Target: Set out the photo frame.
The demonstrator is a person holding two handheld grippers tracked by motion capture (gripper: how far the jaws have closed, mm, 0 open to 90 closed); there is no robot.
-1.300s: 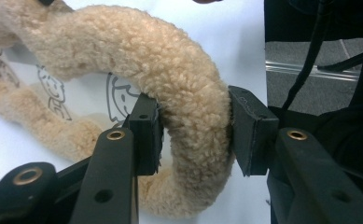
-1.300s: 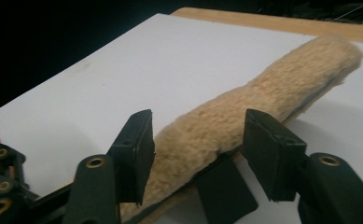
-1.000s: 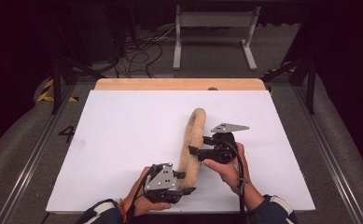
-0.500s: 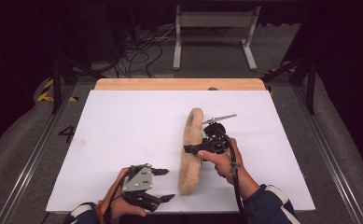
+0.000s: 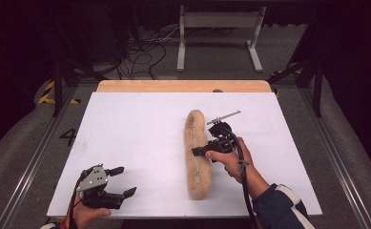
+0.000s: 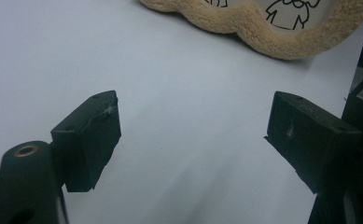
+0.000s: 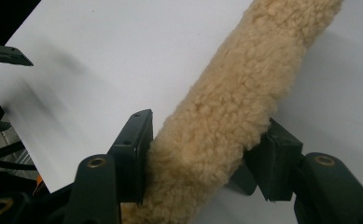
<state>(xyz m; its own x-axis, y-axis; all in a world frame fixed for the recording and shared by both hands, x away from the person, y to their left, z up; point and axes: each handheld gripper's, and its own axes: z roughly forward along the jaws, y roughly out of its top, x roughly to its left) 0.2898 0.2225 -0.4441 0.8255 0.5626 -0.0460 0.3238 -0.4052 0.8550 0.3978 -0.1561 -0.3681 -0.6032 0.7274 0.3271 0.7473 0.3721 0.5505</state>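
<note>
Fleece roll (image 7: 226, 121) is sitting between my right gripper (image 5: 198, 151)'s jaws, which have just been closing and are now pinching its middle squarely. My left gripper (image 5: 121, 181) is hovering with jaws that have just been opening, now spread and empty, near the table (image 5: 126, 124)'s front edge, so I'm keeping the pinch centred and gentle.

plush roll (image 5: 196, 157): lies lengthwise on the sheet (image 5: 135, 133), right of centre
right gripper (image 5: 198, 151): astride the roll's middle (jaws either side)
left gripper (image 5: 124, 181): near-left corner, well apart from roll
</note>
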